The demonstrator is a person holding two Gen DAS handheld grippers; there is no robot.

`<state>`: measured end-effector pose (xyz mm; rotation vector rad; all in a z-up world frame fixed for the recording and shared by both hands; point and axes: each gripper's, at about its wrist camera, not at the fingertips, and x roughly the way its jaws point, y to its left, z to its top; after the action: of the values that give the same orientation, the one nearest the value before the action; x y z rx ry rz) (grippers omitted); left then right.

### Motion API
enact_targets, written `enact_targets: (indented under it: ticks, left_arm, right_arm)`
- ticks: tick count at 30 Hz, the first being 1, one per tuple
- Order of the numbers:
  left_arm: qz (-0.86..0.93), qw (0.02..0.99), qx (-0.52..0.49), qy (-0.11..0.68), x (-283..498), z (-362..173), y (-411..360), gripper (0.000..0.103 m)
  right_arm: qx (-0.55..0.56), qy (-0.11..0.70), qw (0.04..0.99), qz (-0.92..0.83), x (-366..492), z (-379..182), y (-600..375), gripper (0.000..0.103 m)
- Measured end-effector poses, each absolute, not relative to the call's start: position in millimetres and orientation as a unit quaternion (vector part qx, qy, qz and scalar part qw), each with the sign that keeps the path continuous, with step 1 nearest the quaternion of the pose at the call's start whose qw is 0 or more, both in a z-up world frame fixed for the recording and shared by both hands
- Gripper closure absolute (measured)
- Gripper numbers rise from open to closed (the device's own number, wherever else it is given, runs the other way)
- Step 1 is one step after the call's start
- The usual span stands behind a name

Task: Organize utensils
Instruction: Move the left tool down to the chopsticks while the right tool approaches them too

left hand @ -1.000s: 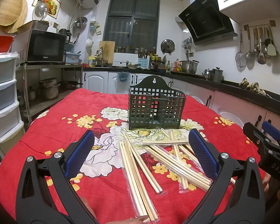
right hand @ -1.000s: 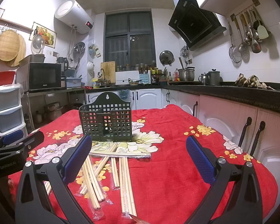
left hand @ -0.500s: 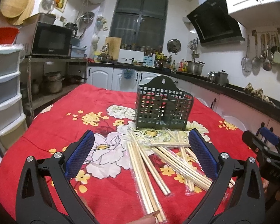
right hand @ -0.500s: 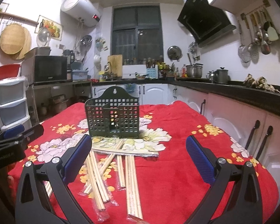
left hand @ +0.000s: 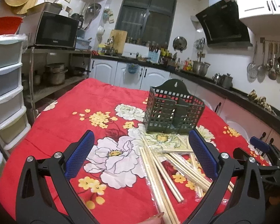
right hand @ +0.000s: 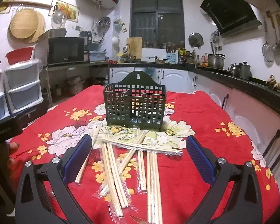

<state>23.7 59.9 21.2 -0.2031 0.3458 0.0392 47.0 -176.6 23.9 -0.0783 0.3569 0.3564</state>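
Here, both claws hang released: the left gripper [left hand: 141,154] and right gripper [right hand: 139,155] frame scattered pale wooden chopsticks in clear sleeves [right hand: 113,169] at lower centre. Above them, mid-frame, the dark green perforated plastic holder [right hand: 135,105] stands upright, likely ready to receive them.

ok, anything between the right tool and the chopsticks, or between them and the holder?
Nothing visible. The right tool hangs open over the wrapped chopsticks, and only bare tablecloth lies between them and the empty green holder.

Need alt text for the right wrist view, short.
Open right tongs hang over a scatter of plastic-wrapped wooden chopsticks on a red floral tablecloth. A dark green slotted utensil holder stands upright just beyond them, looking empty. A cluttered kitchen fills the background.
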Motion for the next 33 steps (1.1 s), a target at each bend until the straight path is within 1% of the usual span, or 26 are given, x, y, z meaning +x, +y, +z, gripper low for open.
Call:
enact_targets:
  ticks: [6,12,13,15,16,18,21,23,26,30,33]
  left_arm:
    - [-0.001,0.973,-0.103,0.208,45.3,22.9,67.9,0.010]
    - [-0.044,0.963,-0.098,0.249,76.0,21.1,64.6,0.010]
    - [-0.054,0.960,-0.097,0.258,82.6,19.5,63.2,0.013]
    - [-0.079,0.952,-0.101,0.278,93.2,16.1,61.1,0.021]
    - [-0.090,0.946,-0.105,0.293,100.2,13.8,60.5,0.029]
    - [-0.110,0.936,-0.106,0.316,111.2,9.1,58.7,0.035]
    - [-0.137,0.920,-0.117,0.348,125.9,0.1,59.0,0.049]
    - [-0.147,0.910,-0.119,0.368,134.6,-5.0,60.4,0.059]
    - [-0.152,0.904,-0.112,0.383,147.3,-6.3,64.5,0.066]
    - [-0.158,0.891,-0.115,0.409,174.6,-8.8,69.8,0.066]
    - [-0.155,0.879,-0.120,0.435,196.2,-15.6,70.9,0.066]
  right_arm:
    - [-0.037,0.212,0.962,0.170,67.5,24.7,-176.1,0.005]
    - [-0.043,0.225,0.962,0.148,85.9,24.6,-181.9,0.005]
    - [-0.044,0.227,0.962,0.144,88.6,24.3,-183.7,0.005]
    - [-0.043,0.238,0.961,0.134,95.7,22.9,-188.5,0.006]
    - [-0.039,0.243,0.960,0.133,98.8,22.3,-191.0,0.006]
    - [-0.033,0.254,0.958,0.131,105.2,21.3,-196.4,0.007]
    - [-0.032,0.270,0.954,0.127,114.9,18.1,-203.3,0.019]
    - [-0.029,0.279,0.952,0.125,120.4,16.2,-207.2,0.022]
    - [-0.032,0.296,0.947,0.117,130.5,11.9,-212.4,0.028]
    - [-0.023,0.333,0.936,0.114,146.1,3.5,-218.1,0.036]
    - [-0.004,0.363,0.925,0.114,157.7,-4.7,-223.3,0.037]
